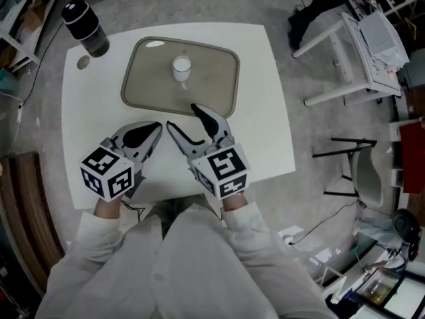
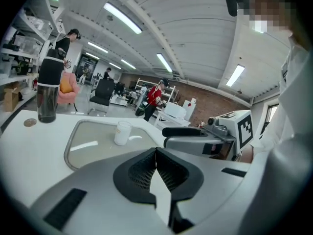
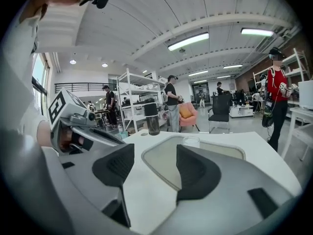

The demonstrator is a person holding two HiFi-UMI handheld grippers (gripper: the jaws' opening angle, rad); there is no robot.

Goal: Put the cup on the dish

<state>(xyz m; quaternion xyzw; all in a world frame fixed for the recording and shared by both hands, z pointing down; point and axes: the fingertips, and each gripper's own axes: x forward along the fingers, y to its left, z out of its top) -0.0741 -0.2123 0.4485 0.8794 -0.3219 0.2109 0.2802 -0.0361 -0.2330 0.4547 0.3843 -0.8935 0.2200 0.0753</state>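
A white cup (image 1: 181, 67) stands upright on the grey-beige dish (image 1: 212, 88), towards its far edge, in the upper middle of the head view. The dish lies on a white table (image 1: 265, 111). Both grippers hover low at the table's near edge, apart from the cup.

The left gripper (image 1: 156, 126) has its jaws pressed together with nothing between them. The right gripper (image 1: 180, 115) has its jaws spread wide and empty, with tips reaching the dish's near rim.

A dark bottle (image 1: 86, 26) stands at the table's upper left corner. The only print visible is the black-and-white square markers on the gripper cubes.
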